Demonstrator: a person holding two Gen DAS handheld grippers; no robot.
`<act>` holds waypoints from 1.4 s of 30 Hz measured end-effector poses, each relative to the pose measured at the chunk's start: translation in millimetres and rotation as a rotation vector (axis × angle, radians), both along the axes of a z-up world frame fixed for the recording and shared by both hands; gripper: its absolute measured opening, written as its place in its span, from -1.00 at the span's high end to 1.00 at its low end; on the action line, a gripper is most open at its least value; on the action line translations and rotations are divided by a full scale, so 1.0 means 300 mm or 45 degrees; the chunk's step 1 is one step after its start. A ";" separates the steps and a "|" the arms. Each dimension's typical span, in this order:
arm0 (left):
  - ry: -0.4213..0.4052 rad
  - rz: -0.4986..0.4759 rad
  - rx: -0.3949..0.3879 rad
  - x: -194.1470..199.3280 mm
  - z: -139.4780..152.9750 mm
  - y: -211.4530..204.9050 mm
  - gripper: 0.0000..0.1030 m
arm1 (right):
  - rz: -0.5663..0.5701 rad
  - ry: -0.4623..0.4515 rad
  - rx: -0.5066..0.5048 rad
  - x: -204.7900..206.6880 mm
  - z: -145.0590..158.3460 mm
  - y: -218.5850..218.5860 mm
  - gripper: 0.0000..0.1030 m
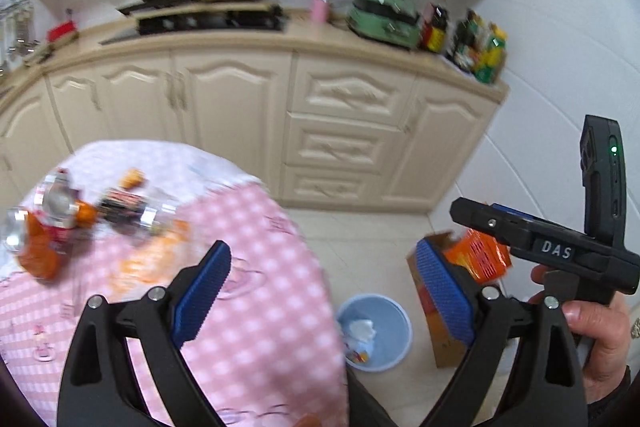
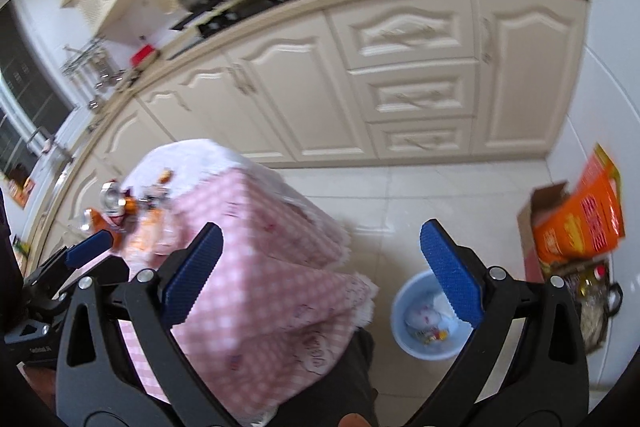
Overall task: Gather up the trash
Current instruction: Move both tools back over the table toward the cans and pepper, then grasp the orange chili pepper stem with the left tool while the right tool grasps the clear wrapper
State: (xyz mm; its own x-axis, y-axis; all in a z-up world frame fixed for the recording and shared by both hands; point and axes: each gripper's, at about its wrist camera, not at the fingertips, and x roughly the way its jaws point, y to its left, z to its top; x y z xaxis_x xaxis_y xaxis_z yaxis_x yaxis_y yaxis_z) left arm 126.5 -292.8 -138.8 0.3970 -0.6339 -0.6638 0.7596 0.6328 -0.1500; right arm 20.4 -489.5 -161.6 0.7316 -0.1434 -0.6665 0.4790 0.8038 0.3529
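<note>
Left gripper [image 1: 324,291]: we see black arms, blue ridged pads, and round silver screws at the joints.
Right gripper [image 2: 320,275]: same black frame, blue textured pads, silver screws.
Markings: white letters "DAS" on the right gripper's black body; a small green light on its upright part.
Right hand [image 1: 592,335]: bare skin, dark sleeve at the wrist.

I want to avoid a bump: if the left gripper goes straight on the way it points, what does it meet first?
Probably the pink checked tablecloth's edge; the left gripper is open and empty, with the blue bin lower right. Depth is unclear.
</note>
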 end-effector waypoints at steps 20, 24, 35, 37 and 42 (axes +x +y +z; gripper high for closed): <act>-0.215 0.513 -0.102 0.155 0.186 0.633 -0.81 | 0.435 -0.139 -0.164 0.359 0.210 0.468 -0.88; -0.191 0.544 -0.062 0.184 0.125 0.688 -0.81 | 0.522 -0.111 -0.209 0.426 0.201 0.544 -0.88; -0.027 0.548 0.024 0.307 -0.111 0.702 -0.81 | 0.663 0.110 -0.274 0.640 0.019 0.583 -0.88; 0.007 0.535 0.036 0.342 -0.152 0.680 -0.80 | 0.664 0.165 -0.268 0.686 -0.028 0.566 -0.88; 0.081 0.502 0.079 0.437 -0.246 0.595 -0.78 | 0.712 0.279 -0.267 0.792 -0.127 0.539 -0.88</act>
State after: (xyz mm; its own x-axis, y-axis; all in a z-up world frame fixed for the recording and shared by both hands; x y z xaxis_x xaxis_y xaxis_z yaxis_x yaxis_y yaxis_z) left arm 257.5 -114.2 -212.5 0.5585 -0.3992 -0.7271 0.4471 0.8832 -0.1415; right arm 258.1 -327.9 -199.6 0.5833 0.0771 -0.8086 0.0099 0.9947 0.1020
